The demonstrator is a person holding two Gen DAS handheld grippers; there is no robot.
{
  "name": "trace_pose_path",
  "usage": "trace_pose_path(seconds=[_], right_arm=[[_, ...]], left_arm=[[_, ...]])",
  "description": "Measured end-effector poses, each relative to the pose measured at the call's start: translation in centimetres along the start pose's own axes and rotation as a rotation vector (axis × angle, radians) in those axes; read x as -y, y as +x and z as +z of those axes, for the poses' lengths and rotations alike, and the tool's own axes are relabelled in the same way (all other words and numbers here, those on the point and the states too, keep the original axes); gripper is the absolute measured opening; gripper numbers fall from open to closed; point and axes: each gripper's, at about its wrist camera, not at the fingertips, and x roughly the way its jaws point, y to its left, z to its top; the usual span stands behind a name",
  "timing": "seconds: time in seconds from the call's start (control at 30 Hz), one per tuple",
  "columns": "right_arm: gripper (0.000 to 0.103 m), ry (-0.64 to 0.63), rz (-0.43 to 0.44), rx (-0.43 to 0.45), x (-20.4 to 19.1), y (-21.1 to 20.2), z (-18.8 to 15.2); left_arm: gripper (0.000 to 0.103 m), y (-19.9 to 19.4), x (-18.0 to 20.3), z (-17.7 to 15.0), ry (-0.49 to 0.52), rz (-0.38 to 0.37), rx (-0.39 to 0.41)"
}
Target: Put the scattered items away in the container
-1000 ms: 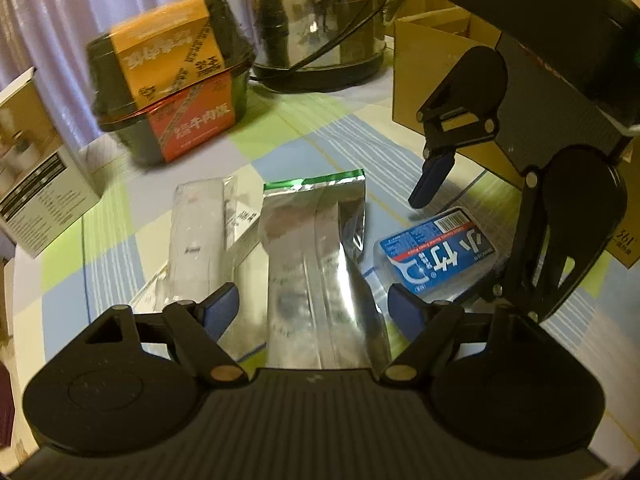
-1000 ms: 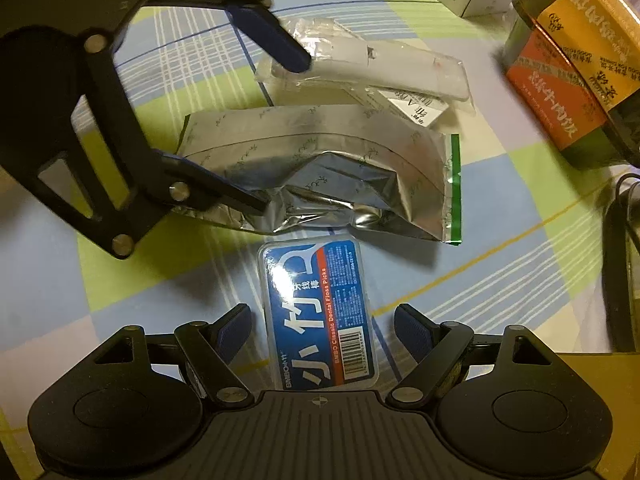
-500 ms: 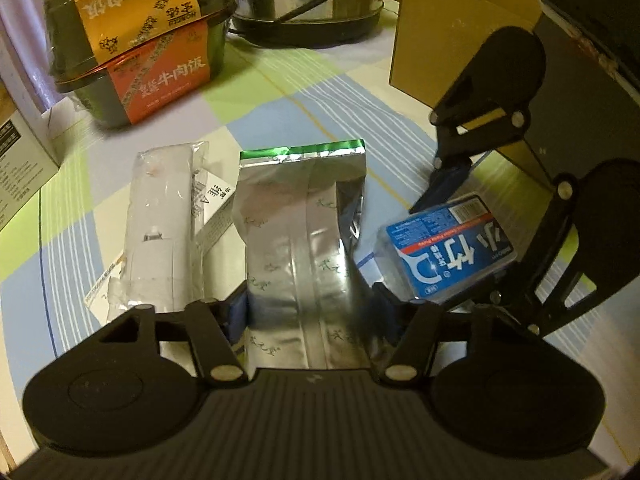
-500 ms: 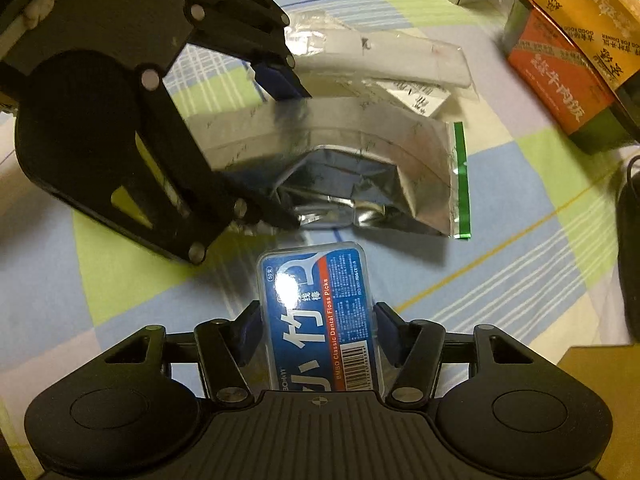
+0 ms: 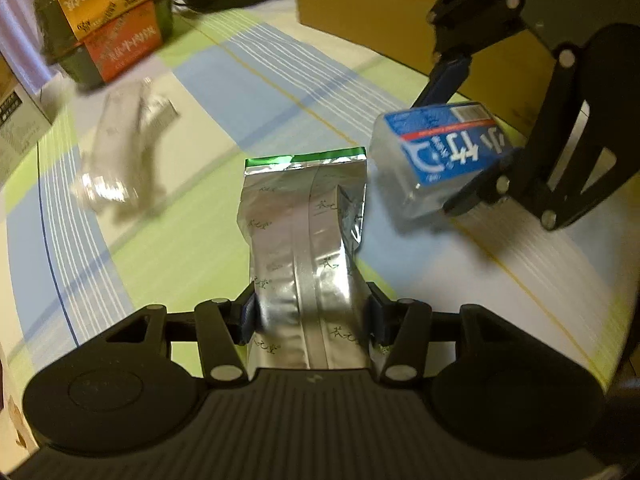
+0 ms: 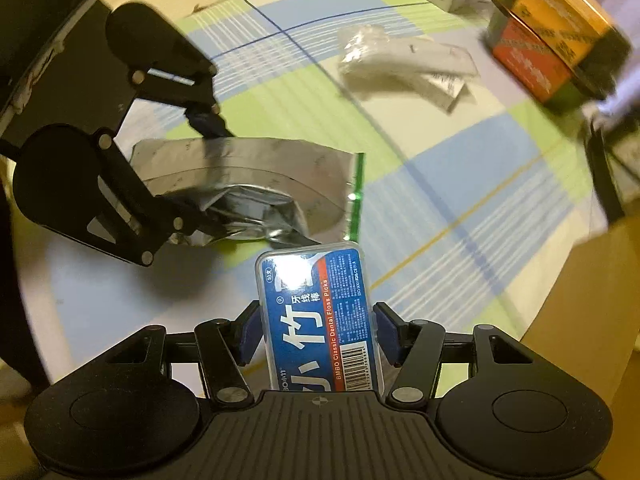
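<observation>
Two grippers each hold an item, lifted clear for carrying. The left gripper (image 5: 310, 316) has its fingers clamped on a foil pouch (image 5: 306, 240); the right gripper (image 6: 318, 334) clamps a floss box (image 6: 320, 320). The cardboard box (image 5: 360, 4) stands at one o'clock. A white packet (image 5: 124, 152) lies on the counter (image 5: 180, 232) at ten o'clock.

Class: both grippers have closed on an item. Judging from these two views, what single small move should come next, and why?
Probably carry both items sideways to the cardboard box. The left gripper is shut on the silver foil pouch, the right gripper on the blue floss-pick case, and both items look lifted off the checked tablecloth. A white packet still lies there.
</observation>
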Motion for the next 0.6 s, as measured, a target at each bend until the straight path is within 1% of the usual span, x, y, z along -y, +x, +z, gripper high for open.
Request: trace_pose_path(seconds=[0.1,0.13,0.17,0.23,0.33,0.4,0.6], right_arm=[[0.061,0.077,0.022,0.024,-2.3,-0.5,-2.4],[0.061,0.099,0.029,0.029,-3.0,-0.6,-3.1],[0.061,0.116,0.033,0.033,-3.7,-0.6,-3.8],[0.061,0.137,0.018,0.034,-4.6,-0.3,-4.8],[0.061,0.195,0.004,0.04,-5.1,-0.2,-6.3],[0.061,0.209,-0.009,0.043,-5.3,-0.1,-7.0],[0.061,0.245,-0.023,0.063,-5.1,0.8,-7.8]], left_arm=[[0.05,-1.2,1.7,-1.7,-0.007,-0.014,-0.011],[0.053,-1.4,2.0,-2.1,-0.02,-0.015,-0.015],[0.054,-1.5,2.1,-2.3,-0.034,-0.01,-0.016],[0.053,-1.8,2.2,-2.6,-0.06,0.0,-0.015],[0.054,-2.0,2.2,-2.1,-0.092,0.007,-0.011],[0.054,-1.9,2.3,-1.8,-0.102,0.01,-0.013],[0.055,-1.2,2.3,-0.7,-0.11,0.015,-0.025]])
